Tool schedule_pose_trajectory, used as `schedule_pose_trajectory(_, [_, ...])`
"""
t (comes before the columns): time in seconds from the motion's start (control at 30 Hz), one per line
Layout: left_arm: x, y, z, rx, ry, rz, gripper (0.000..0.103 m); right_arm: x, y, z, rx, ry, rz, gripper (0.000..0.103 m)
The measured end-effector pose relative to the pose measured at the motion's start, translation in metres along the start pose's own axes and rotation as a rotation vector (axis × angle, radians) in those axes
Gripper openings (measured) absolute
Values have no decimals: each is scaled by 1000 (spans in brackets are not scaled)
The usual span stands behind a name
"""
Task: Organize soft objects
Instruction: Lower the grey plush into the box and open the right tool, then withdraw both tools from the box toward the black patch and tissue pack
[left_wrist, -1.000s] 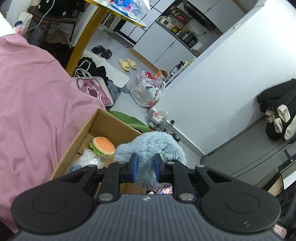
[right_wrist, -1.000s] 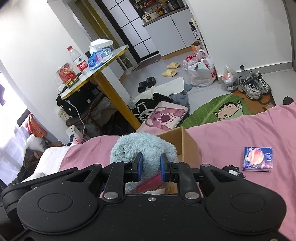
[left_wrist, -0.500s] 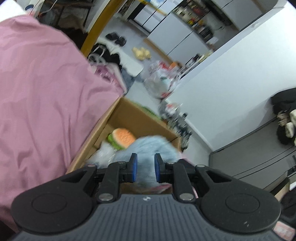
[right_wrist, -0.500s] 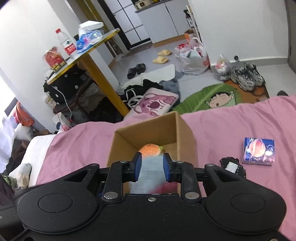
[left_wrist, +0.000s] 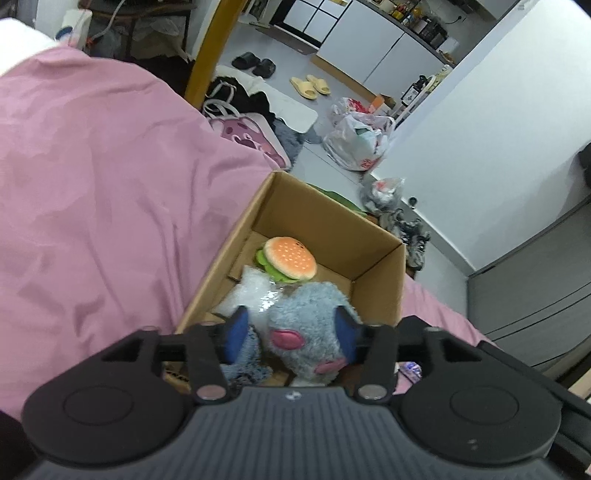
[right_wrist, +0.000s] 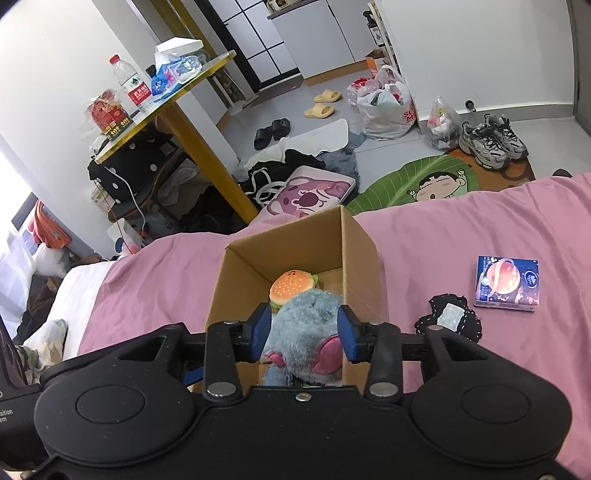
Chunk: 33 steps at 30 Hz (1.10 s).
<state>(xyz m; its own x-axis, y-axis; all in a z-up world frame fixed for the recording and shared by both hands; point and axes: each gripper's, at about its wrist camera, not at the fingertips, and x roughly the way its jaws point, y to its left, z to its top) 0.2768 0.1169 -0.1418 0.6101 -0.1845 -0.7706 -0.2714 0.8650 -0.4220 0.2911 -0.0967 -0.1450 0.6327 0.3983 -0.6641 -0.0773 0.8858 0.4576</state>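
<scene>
A fluffy blue plush toy (left_wrist: 310, 325) with pink patches lies in an open cardboard box (left_wrist: 376, 266) on the pink bed. A plush burger (left_wrist: 290, 258) and a white shiny soft item (left_wrist: 251, 295) lie in the box too. My left gripper (left_wrist: 291, 330) is open, its jaws wide either side of the blue plush. In the right wrist view my right gripper (right_wrist: 304, 330) is open around the same blue plush (right_wrist: 306, 325), above the box (right_wrist: 362, 258), with the burger (right_wrist: 293, 286) beyond.
On the pink bedspread (right_wrist: 461, 236) right of the box lie a black lace item (right_wrist: 448, 323) and a small printed box (right_wrist: 508, 284). Beyond the bed's edge the floor holds a yellow table (right_wrist: 177, 92), bags, shoes and a green mat (right_wrist: 417, 184).
Both grippers came down over the box with the blue plush held between narrow jaws. Both now have their jaws spread wide and the plush rests in the box.
</scene>
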Motion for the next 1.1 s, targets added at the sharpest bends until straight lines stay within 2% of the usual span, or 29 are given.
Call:
schedule_pose_trajectory(0.07, [-5, -2, -1, 10, -6, 15, 64, -5, -3, 0, 3, -3, 6, 44])
schedule_pose_trajectory(0.13, [-9, -5, -3, 20, -3, 33, 70, -11, -6, -1, 10, -10, 4, 57])
schedule_pose_trajectory(0.23, [-15, -10, -5, 45, -2, 56, 78, -21, -12, -2, 11, -20, 4, 67])
schedule_pose_trajectory(0.3, [-20, -14, -5, 70, -14, 55, 81, -27, -17, -3, 18, -28, 7, 71])
schedule_pose_trajectory(0.37, [-26, -20, -7, 91, -36, 74, 89, -35, -23, -4, 20, -41, 6, 72])
schedule_pose_trajectory(0.63, [-48, -46, -22, 185, -94, 104, 96, -60, -47, -6, 17, -79, 27, 84])
schedule_pose_trajectory(0.8, [-53, -59, -28, 218, -77, 109, 99, -77, -63, -9, -32, -97, 45, 95])
schedule_pose_trajectory(0.87, [-55, -65, -31, 242, -72, 110, 103, -84, -72, -10, -37, -107, 53, 95])
schedule_pose_trajectory(1.1, [-59, -88, -44, 328, -71, 106, 103, -103, -98, -8, -38, -152, 50, 101])
